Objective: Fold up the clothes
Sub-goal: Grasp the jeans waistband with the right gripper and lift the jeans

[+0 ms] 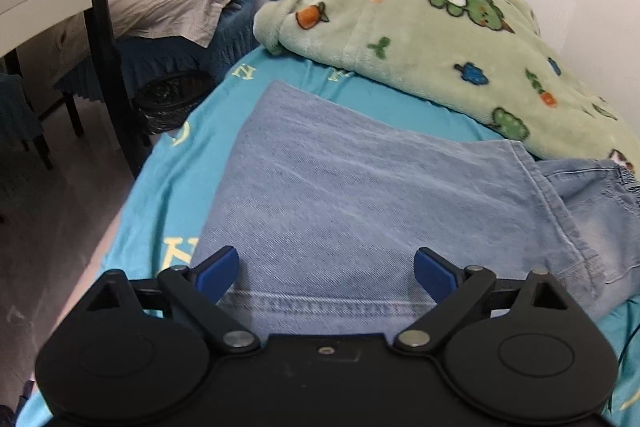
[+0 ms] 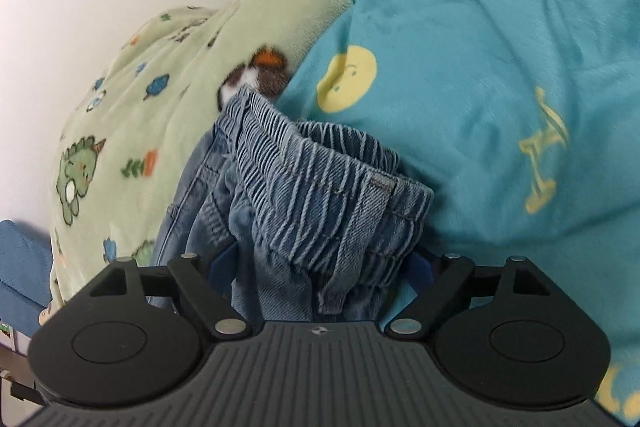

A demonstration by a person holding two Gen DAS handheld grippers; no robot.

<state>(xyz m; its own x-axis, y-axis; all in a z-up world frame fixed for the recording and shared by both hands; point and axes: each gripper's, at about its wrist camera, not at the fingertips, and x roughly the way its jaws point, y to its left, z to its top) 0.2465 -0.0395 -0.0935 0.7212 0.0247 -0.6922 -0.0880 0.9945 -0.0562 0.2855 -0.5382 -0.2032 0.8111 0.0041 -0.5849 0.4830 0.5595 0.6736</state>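
Light blue jeans lie folded flat on the turquoise bed sheet. My left gripper is open, with its blue pads spread wide just above the stitched hem at the near end of the jeans. In the right wrist view the gathered elastic waistband of the jeans bunches up between the fingers of my right gripper. Those fingers stand wide apart on either side of the bunch, and the cloth hides most of the blue pads.
A pale green fleece blanket with dinosaur prints is heaped along the white wall behind the jeans. A turquoise quilt with yellow prints rises to the right of the waistband. Left of the bed are a dark chair, a bin and the floor.
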